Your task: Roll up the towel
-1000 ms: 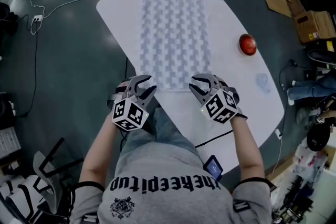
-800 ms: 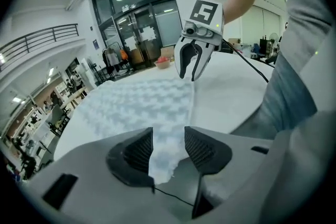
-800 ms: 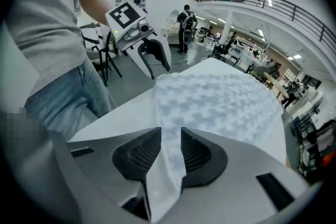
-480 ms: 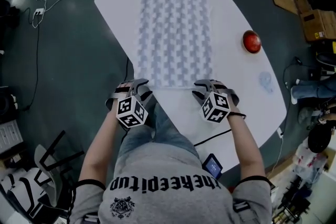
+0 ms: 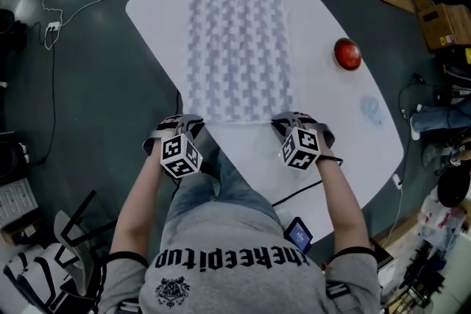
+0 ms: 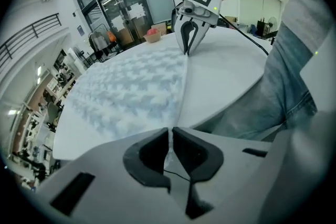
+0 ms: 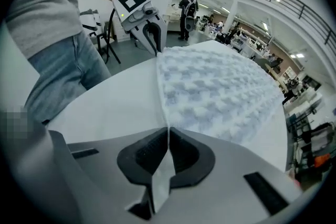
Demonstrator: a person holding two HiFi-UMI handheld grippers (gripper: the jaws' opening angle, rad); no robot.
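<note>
Head view shows the towel (image 5: 235,33) spread flat along the worktop (image 5: 331,129), with its near edge at lower centre. Left gripper (image 5: 190,123) is closing on the near-left corner, fabric between its jaws. Right gripper (image 5: 285,121) is clamped on the near-right corner. Gripping both corners likely serves to start an even roll. Shirt (image 5: 228,232) lettering appears inverted and is not reliably legible.

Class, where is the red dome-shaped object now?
Head view: the red dome-shaped object sits on the white table near its right edge, right of the pale checked towel.

One towel (image 5: 237,33), one table (image 5: 327,118), one round object (image 5: 347,54) (red)
</note>
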